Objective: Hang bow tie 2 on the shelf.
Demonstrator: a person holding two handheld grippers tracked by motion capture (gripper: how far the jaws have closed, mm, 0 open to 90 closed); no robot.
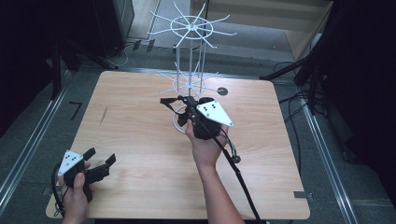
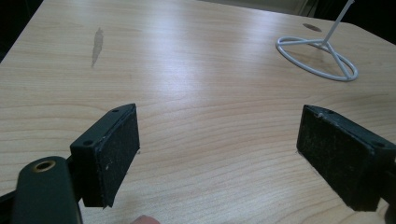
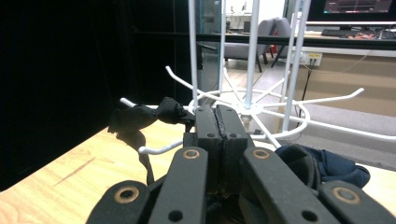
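Observation:
A white wire rack (image 1: 190,28) with two tiers of hooks stands at the table's far middle, and its ring base (image 2: 317,58) rests on the wood. My right gripper (image 1: 187,100) is at the lower tier. In the right gripper view its jaws (image 3: 221,112) are pressed together on a black fabric strap (image 3: 140,116). The strap runs left and drapes over a white hook (image 3: 159,149). A dark blue fabric bundle (image 3: 327,165) hangs beside the gripper. My left gripper (image 1: 100,156) rests low at the front left, its jaws (image 2: 219,149) wide apart with nothing between them.
The wooden table (image 1: 140,135) has a dark streak (image 2: 97,44) at its left and a small dark disc (image 1: 222,91) beyond the rack. The right gripper's cable (image 1: 240,179) trails toward the front edge. Dark stands and cables surround the table.

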